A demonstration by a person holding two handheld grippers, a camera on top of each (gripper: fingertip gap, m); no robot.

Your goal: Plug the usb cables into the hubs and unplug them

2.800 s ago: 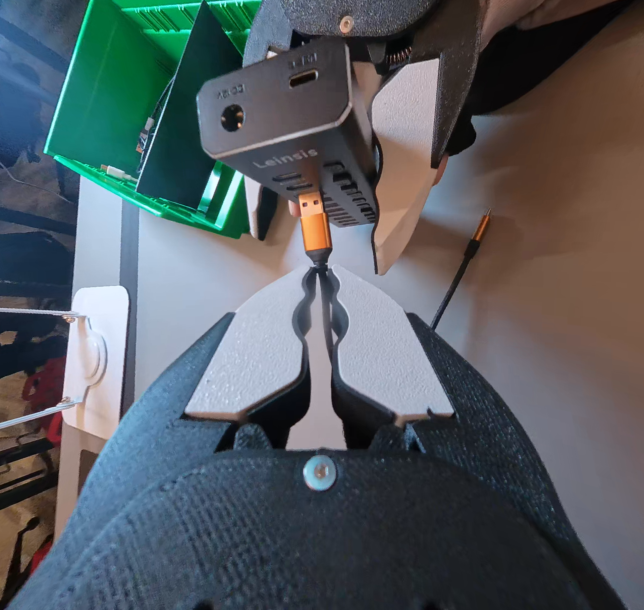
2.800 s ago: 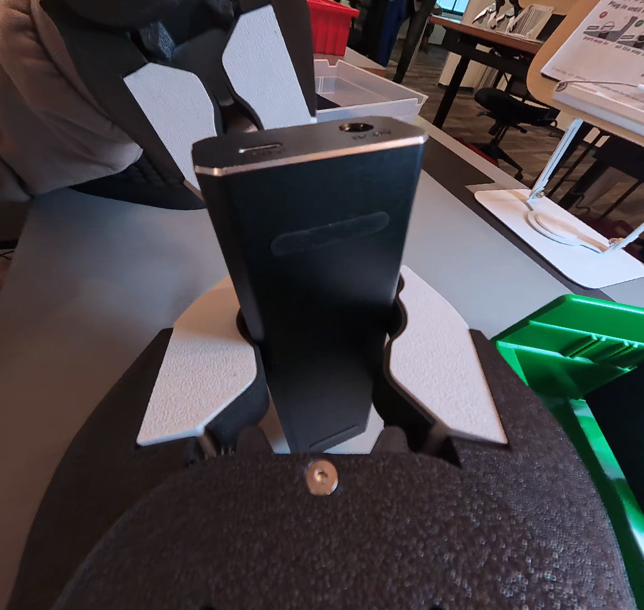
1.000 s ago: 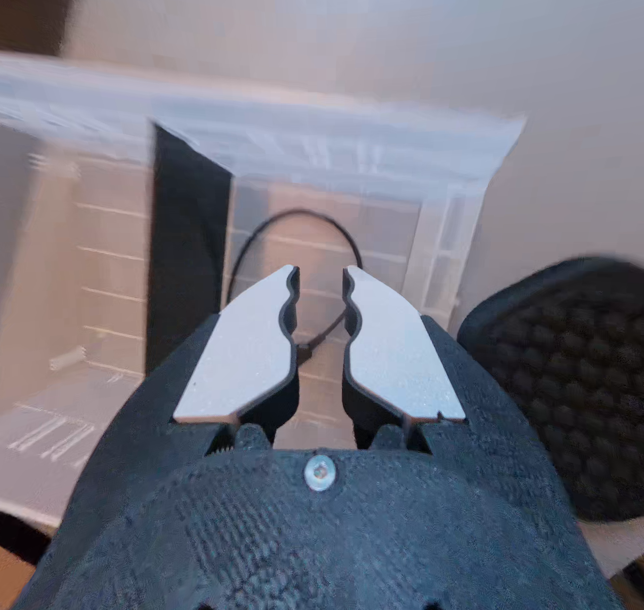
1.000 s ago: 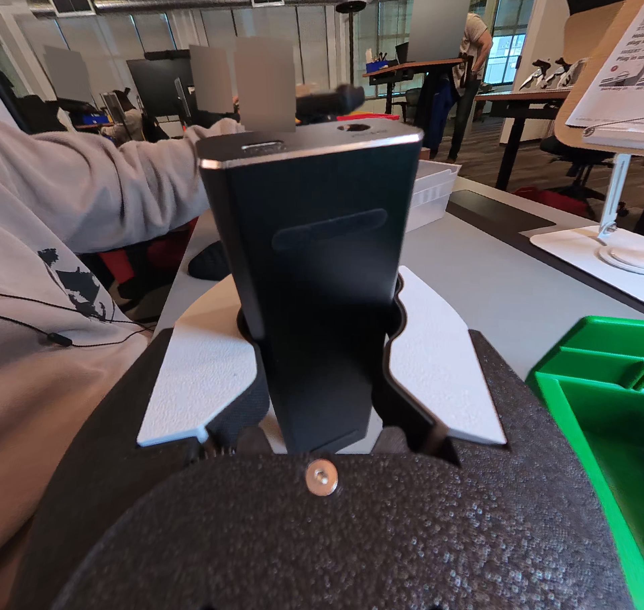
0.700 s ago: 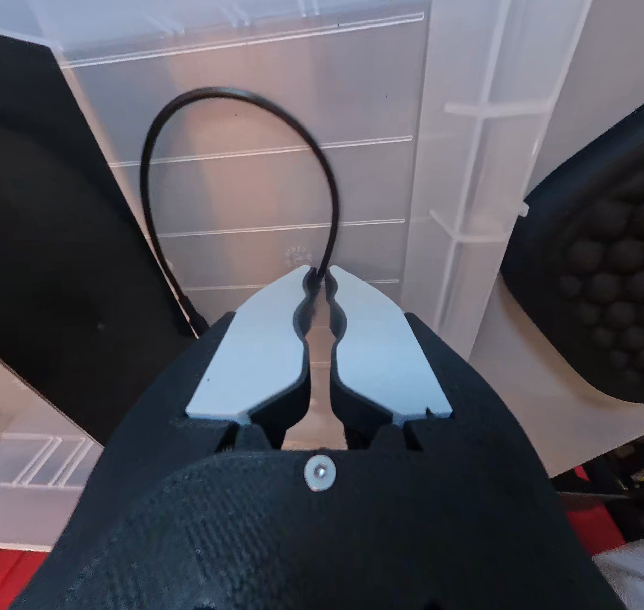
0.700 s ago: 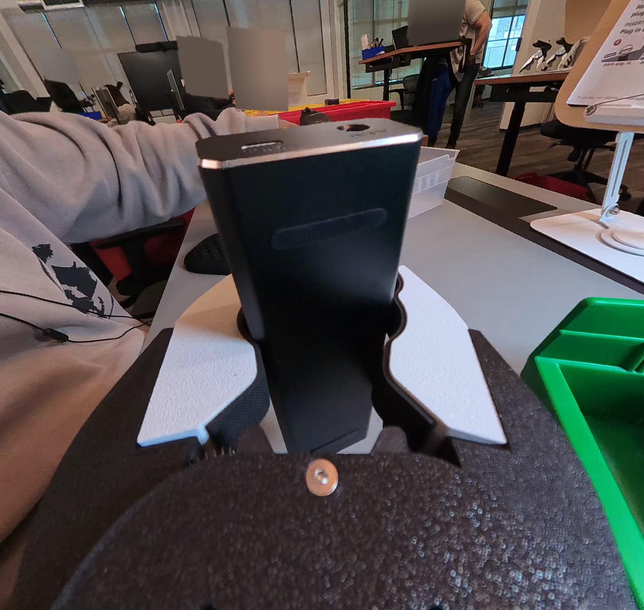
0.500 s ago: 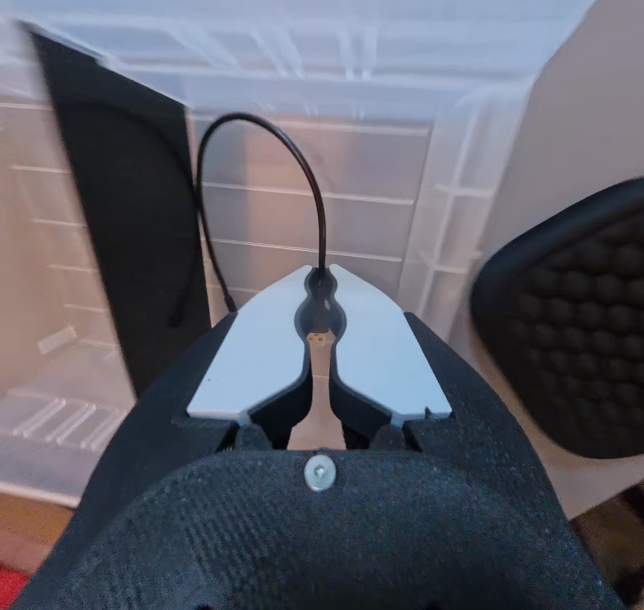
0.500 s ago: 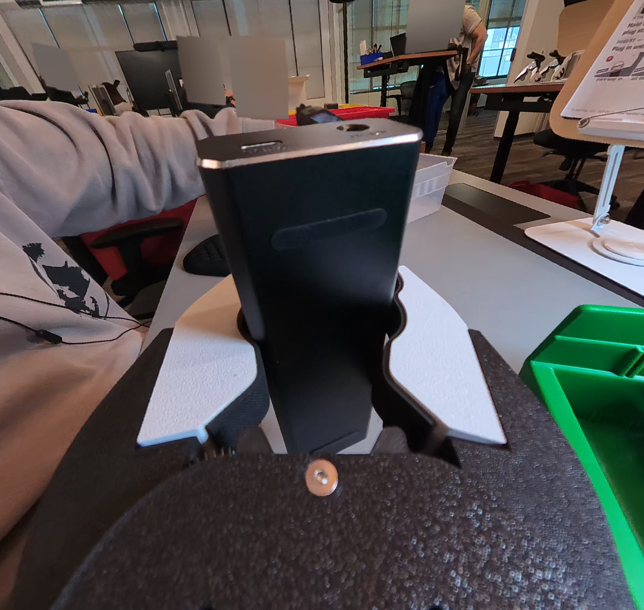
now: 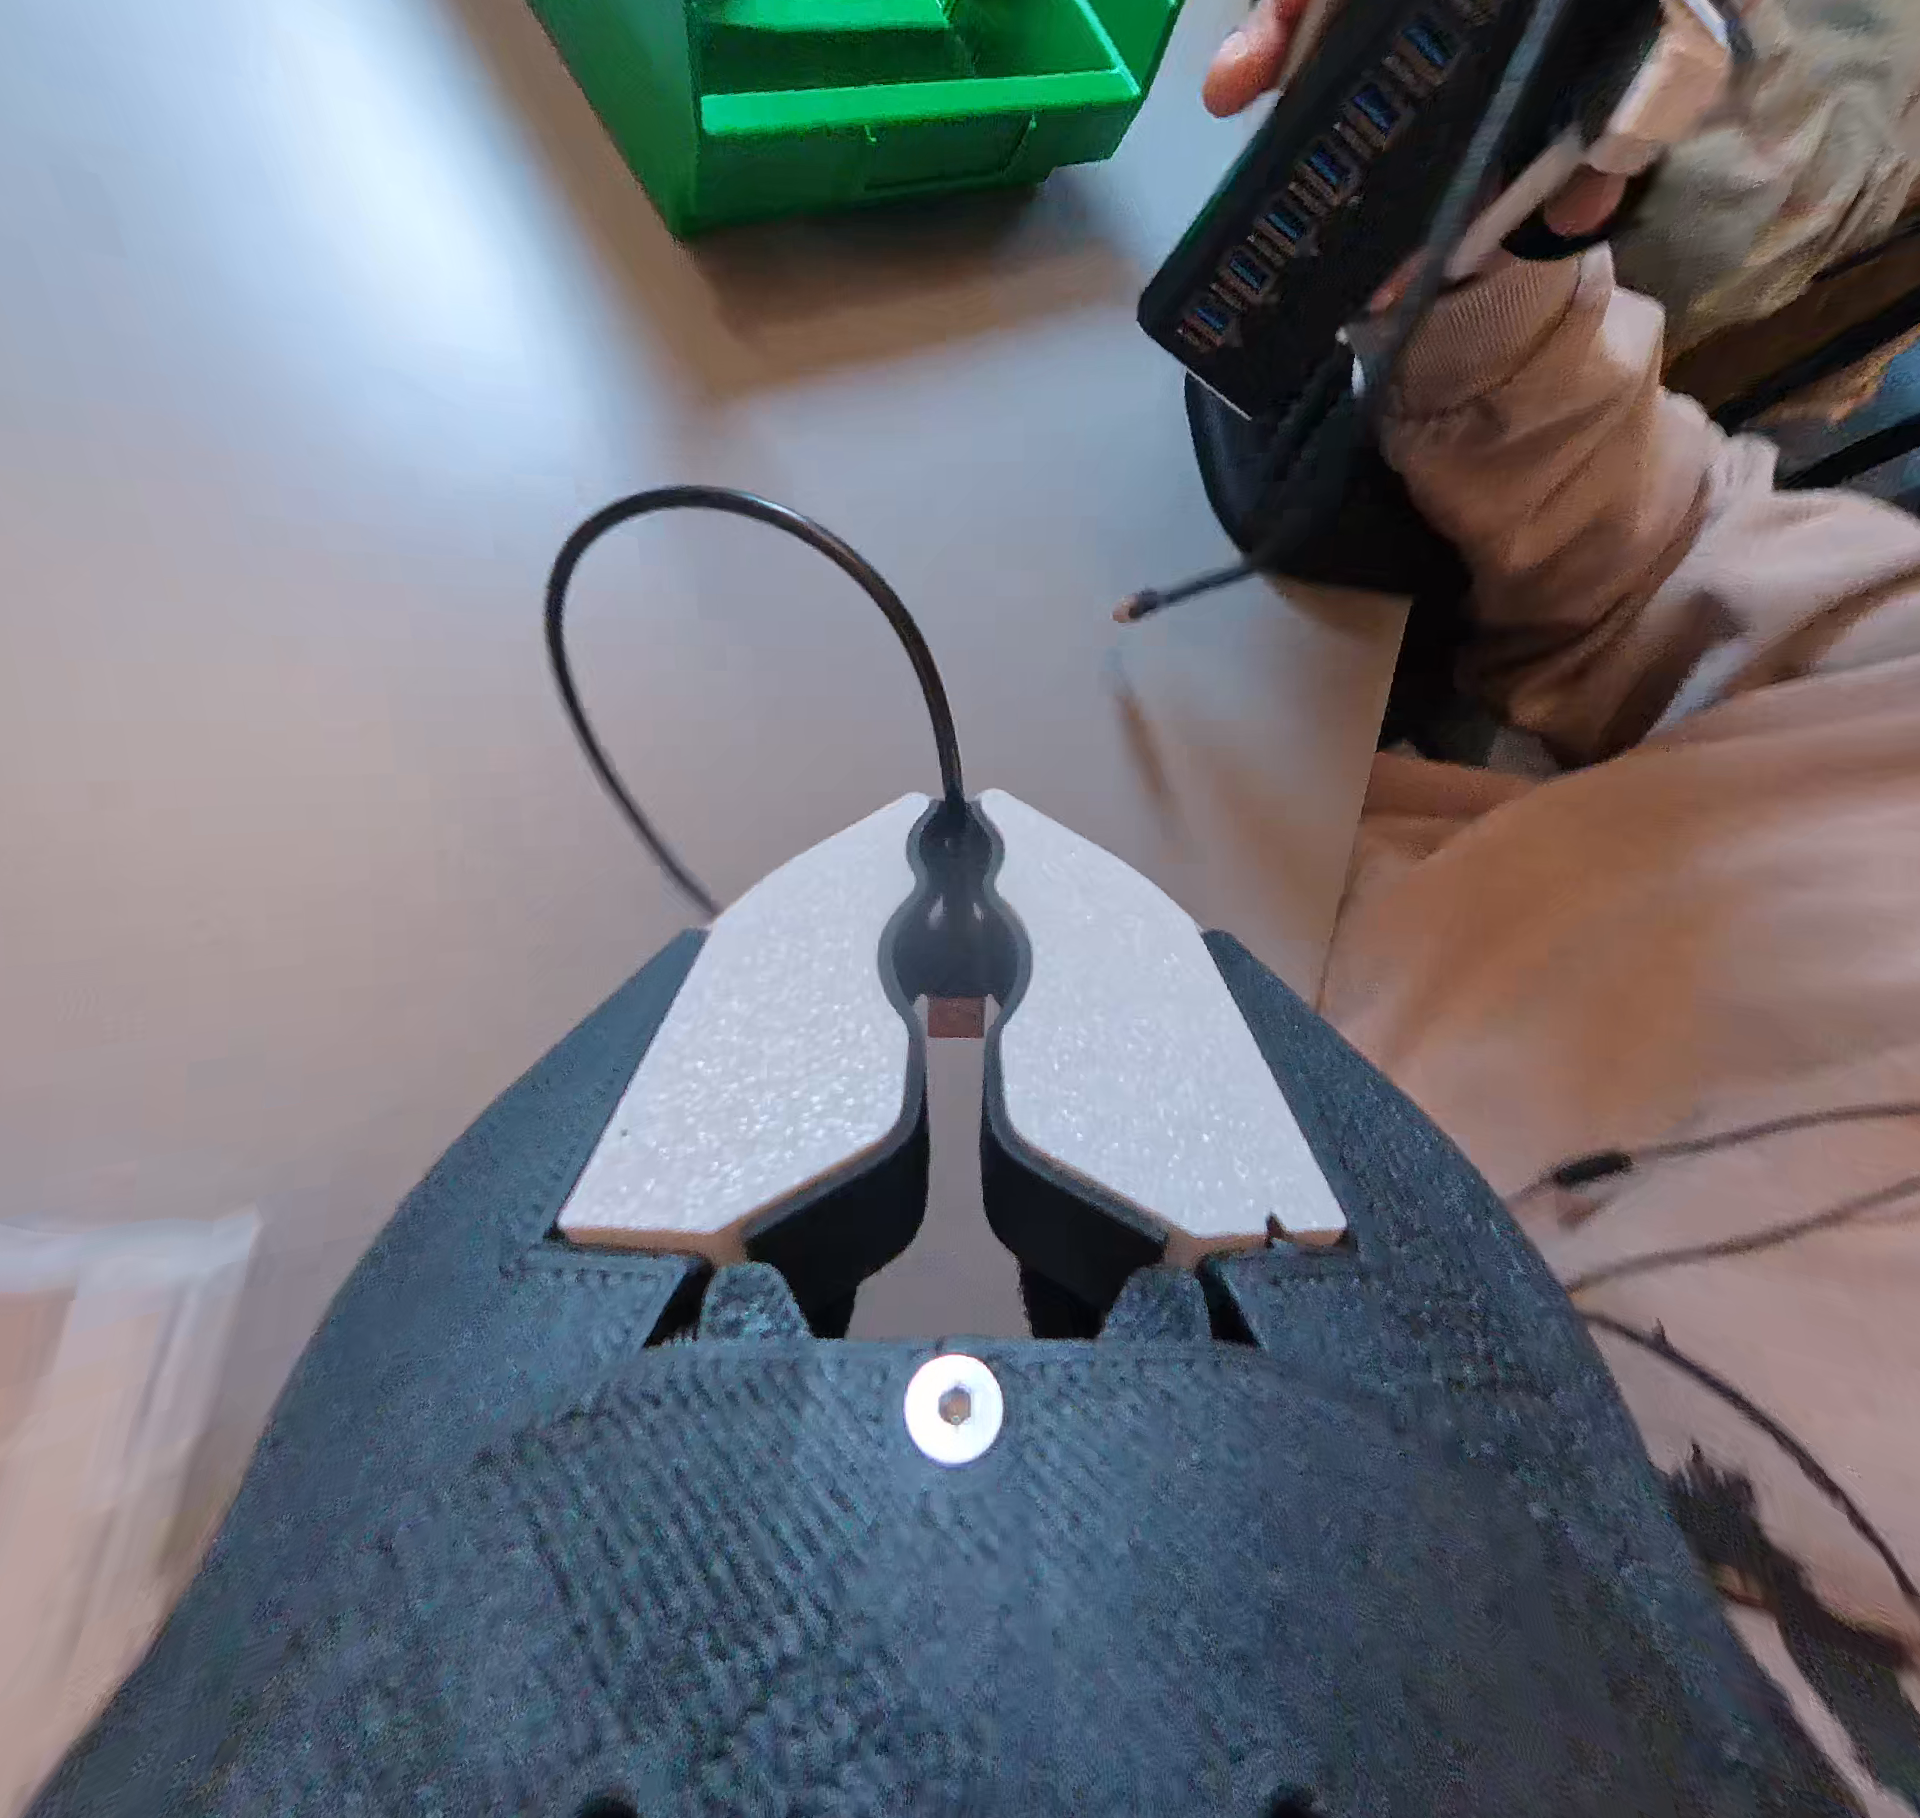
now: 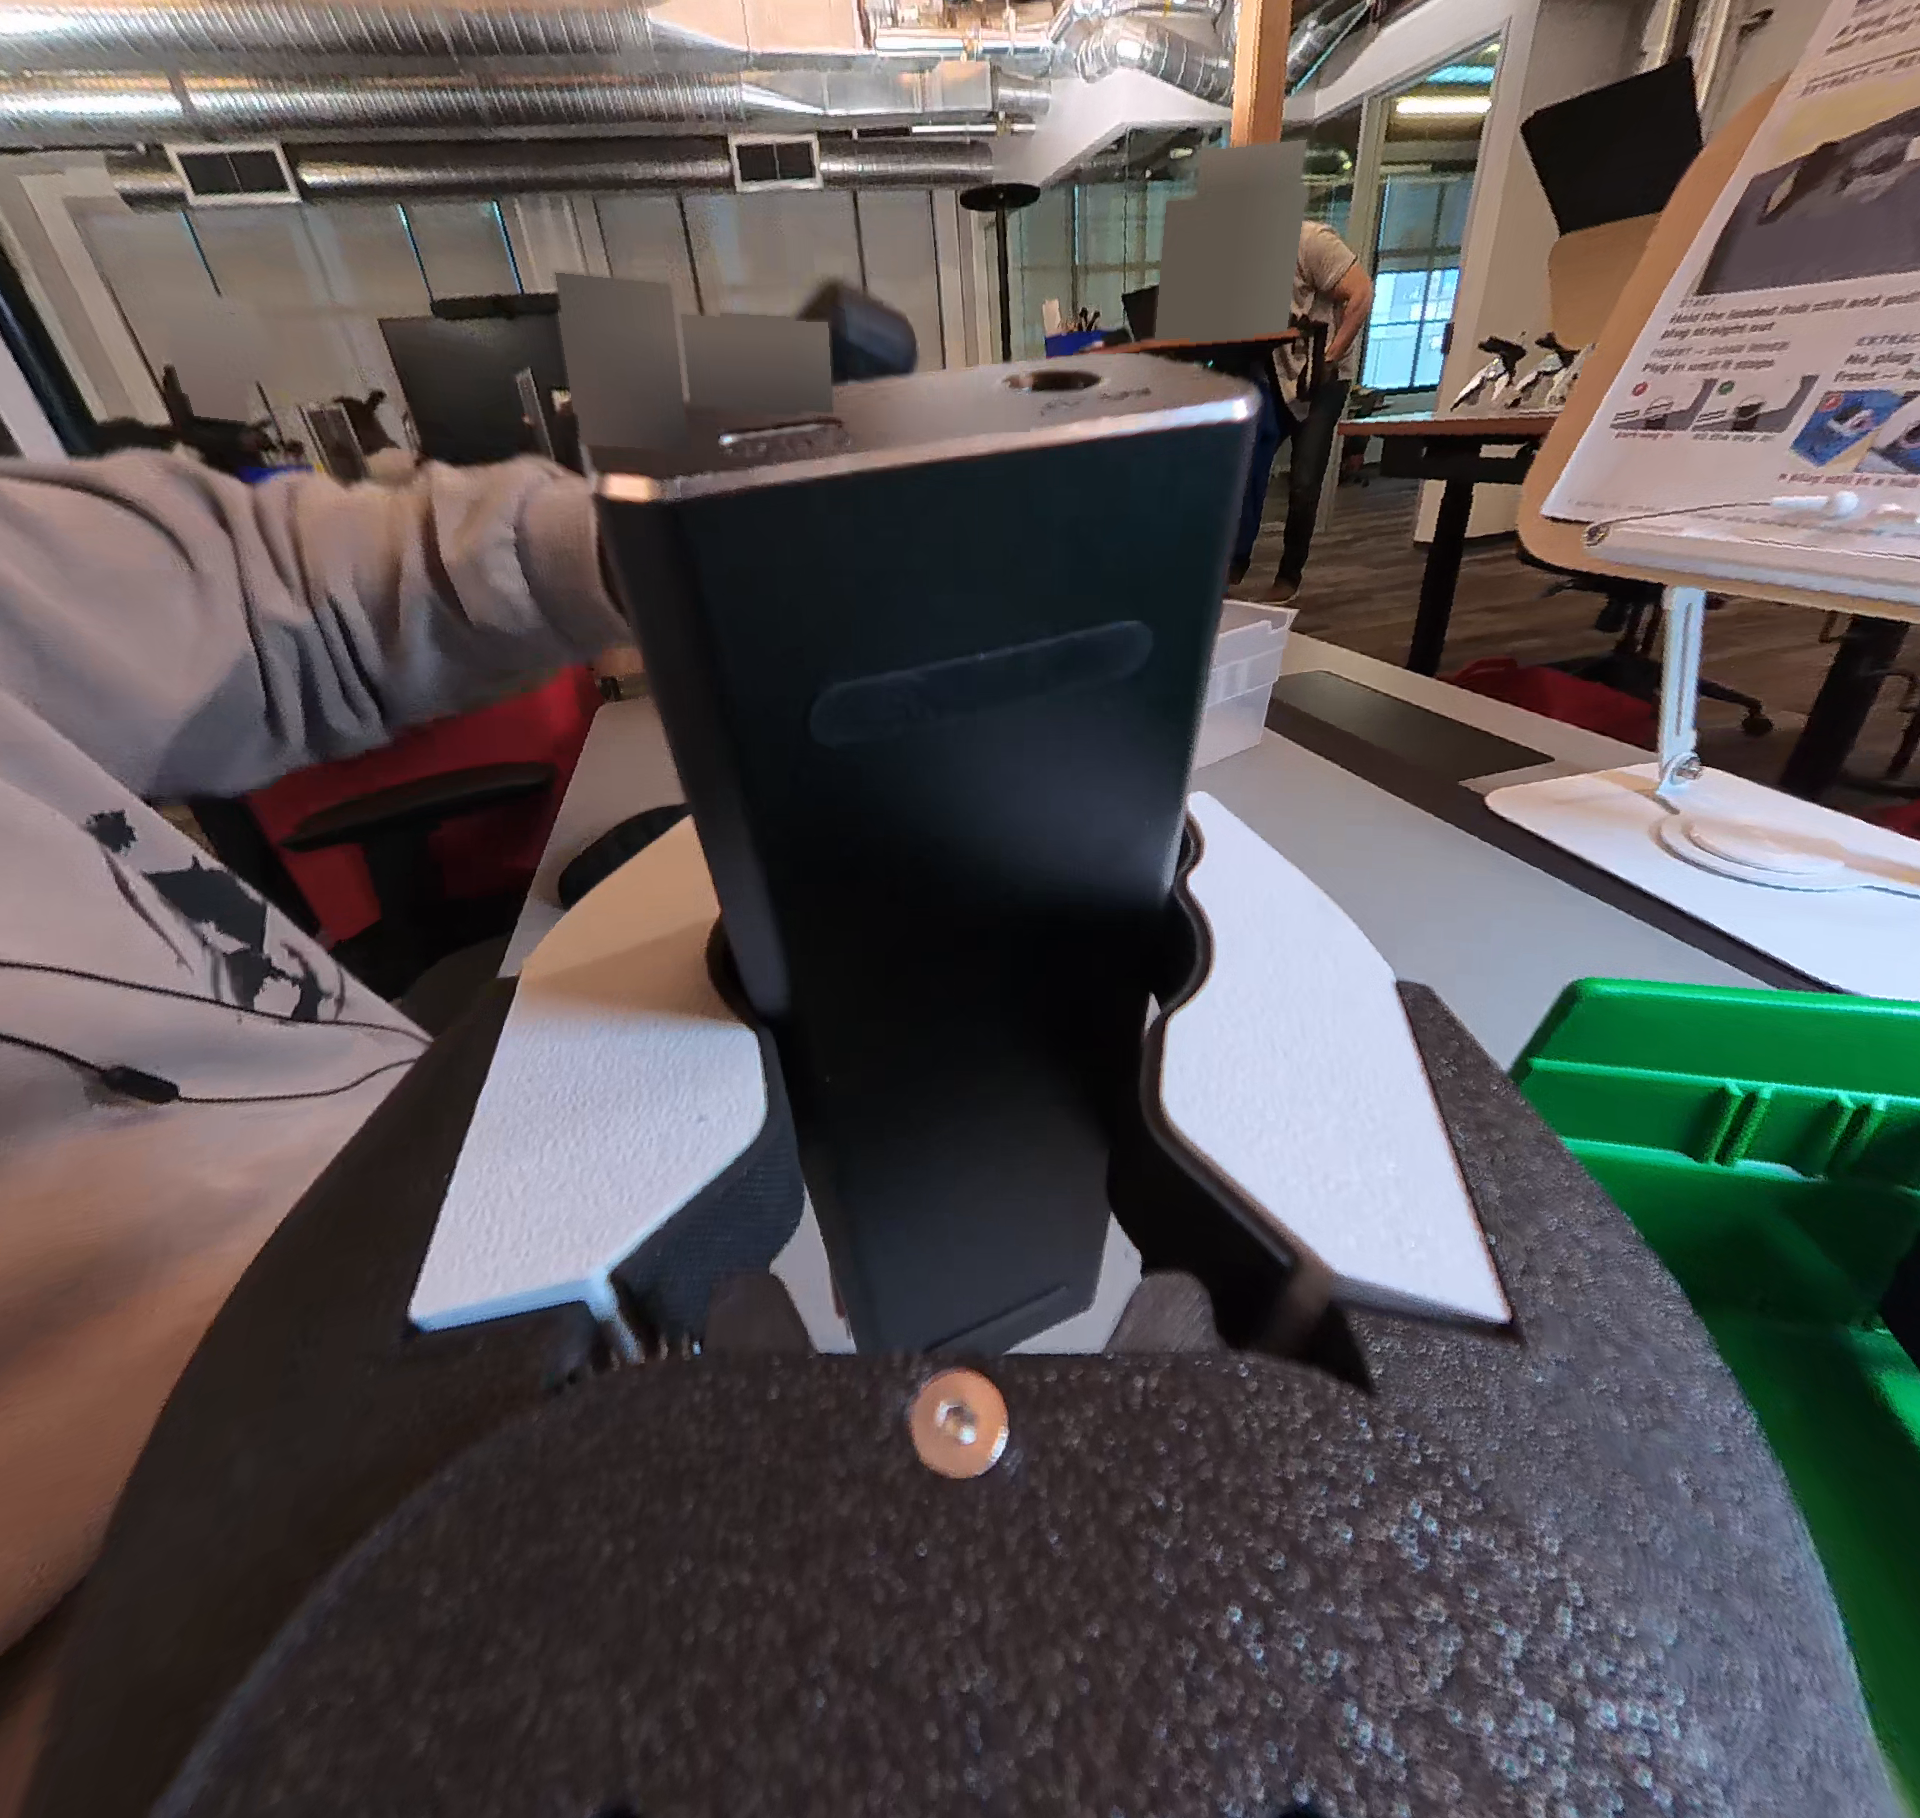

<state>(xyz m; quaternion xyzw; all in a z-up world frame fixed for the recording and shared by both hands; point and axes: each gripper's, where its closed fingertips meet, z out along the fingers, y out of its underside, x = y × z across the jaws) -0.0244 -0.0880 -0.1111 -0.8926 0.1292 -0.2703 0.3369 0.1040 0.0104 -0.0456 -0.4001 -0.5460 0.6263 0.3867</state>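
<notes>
My left gripper [image 9: 956, 804] is shut on the plug of a black USB cable [image 9: 727, 513]. The plug's metal end points back toward the camera, and the cable loops up and out over the table. My right gripper [image 10: 956, 864] is shut on a black USB hub [image 10: 935, 729], held upright. In the left wrist view the hub [image 9: 1340, 168] is at the upper right, its row of ports facing down-left, well apart from the plug. An orange-tipped cable end [image 9: 1138, 609] lies on the table below the hub.
A green divided bin [image 9: 883, 95] stands at the table's far side and also shows in the right wrist view [image 10: 1714, 1145]. A clear plastic bin [image 9: 104, 1301] is at the lower left. A white stand with an instruction sheet [image 10: 1766, 833] is at the right. A person's sleeve [image 9: 1662, 833] fills the right side. Some 20 cm of space lies between my two pairs of fingers.
My left gripper left the orange cable, shut on the black cable in the clear bin, and swung back over the table with it. The right gripper kept hold of the hub.
</notes>
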